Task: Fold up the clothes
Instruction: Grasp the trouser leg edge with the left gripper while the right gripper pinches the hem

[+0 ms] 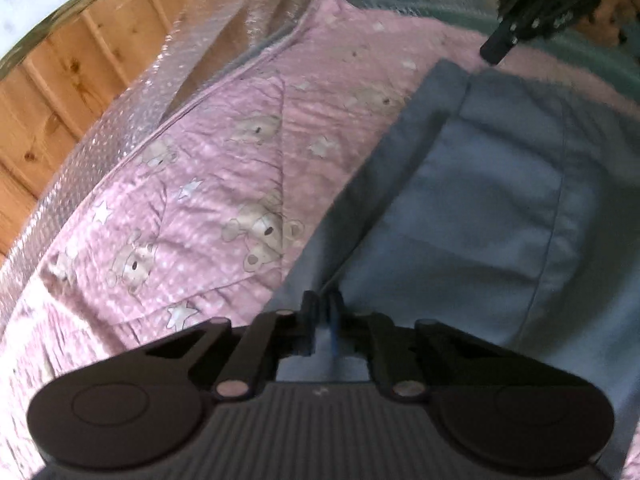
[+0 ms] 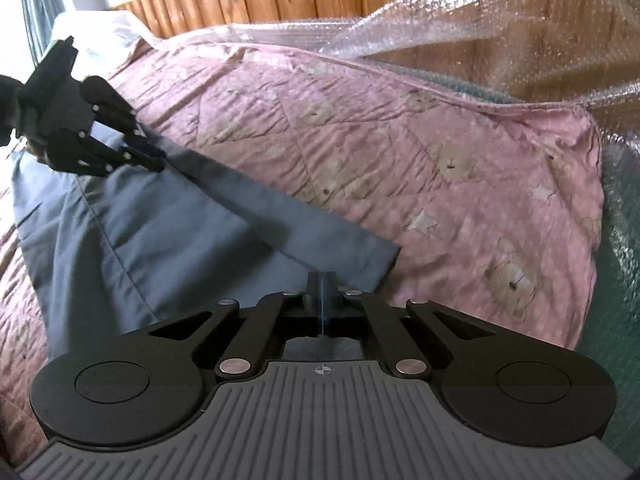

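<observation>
Pinching a blue garment [image 2: 132, 240] lying on the pink quilt [image 2: 400, 152], left gripper [image 1: 323, 304] and right gripper [image 2: 321, 280] are clamping its edge — keeping tension even should help — fold stage unclear

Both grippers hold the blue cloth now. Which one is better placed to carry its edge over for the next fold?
Probably the right gripper: it pinches the blue cloth beside a free corner. The left gripper grips mid-edge.

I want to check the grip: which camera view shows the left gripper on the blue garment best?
The right wrist view: the whole left gripper shows from the side, shut on the blue garment edge. The left wrist view shows only its own fingers closed on cloth, blurred.
</observation>
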Motion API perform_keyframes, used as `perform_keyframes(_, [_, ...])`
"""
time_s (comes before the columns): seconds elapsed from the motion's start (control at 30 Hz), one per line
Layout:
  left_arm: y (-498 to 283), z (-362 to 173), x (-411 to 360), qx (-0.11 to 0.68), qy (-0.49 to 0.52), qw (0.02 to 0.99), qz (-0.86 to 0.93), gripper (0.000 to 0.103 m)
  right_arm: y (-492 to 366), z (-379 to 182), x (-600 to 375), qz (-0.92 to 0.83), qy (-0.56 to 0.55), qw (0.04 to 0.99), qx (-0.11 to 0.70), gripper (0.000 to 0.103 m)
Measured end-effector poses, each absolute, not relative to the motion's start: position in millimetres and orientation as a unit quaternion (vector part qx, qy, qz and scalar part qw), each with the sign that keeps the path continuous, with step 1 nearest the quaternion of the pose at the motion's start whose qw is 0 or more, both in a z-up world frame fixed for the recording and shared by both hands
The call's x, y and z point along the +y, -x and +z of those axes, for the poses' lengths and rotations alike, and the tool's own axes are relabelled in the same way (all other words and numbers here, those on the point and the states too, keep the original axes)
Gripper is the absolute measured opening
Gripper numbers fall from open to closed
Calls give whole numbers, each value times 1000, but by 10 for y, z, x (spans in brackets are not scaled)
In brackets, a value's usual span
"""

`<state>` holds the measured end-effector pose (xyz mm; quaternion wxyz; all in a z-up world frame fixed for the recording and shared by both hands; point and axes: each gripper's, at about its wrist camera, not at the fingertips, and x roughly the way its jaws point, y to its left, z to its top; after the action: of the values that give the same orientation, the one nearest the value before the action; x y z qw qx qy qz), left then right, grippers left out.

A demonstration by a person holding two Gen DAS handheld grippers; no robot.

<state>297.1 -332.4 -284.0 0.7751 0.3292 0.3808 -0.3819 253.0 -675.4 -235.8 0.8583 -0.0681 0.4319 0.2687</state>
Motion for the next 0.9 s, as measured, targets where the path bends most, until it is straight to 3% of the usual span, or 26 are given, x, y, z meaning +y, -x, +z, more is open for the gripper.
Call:
perform_keyframes(0.03, [-2959,-2827,-3325,379,-334,772,-385,5,-2572,-2364,-6777,265,68,858,434,9])
perform_keyframes(0.1, [-2940,-2817,-3325,378,-339,768,-390,5,-2613,-2392,-6803,267,68,854,441,43])
perform_keyframes(0.13, [-2932,-2817,-3325,378,-341,767,-392,5,-2616,-2414,-6807,273,69,850,446,48])
perform_keyframes(0.2, [-2916,-2818,-3324,377,-344,764,-395,5,-2622,-2458,-6816,283,70,842,454,46])
perform_keyframes(0.27, [-2901,-2819,-3322,377,-346,762,-398,5,-2628,-2501,-6824,294,71,833,463,24])
perform_keyframes(0.3, [-2894,-2817,-3315,377,-344,762,-398,5,-2631,-2523,-6828,299,72,829,467,20])
perform_keyframes(0.5, [-2805,-2772,-3308,348,-350,785,-374,4,-2541,-2374,-6802,311,87,834,447,9])
perform_keyframes(0.73, [-2961,-2728,-3340,340,-347,813,-320,4,-2702,-2156,-6707,296,126,858,401,6])
perform_keyframes(0.9, [-3128,-3017,-3478,347,-393,811,-257,9,-2899,-2535,-6622,268,138,851,429,9])
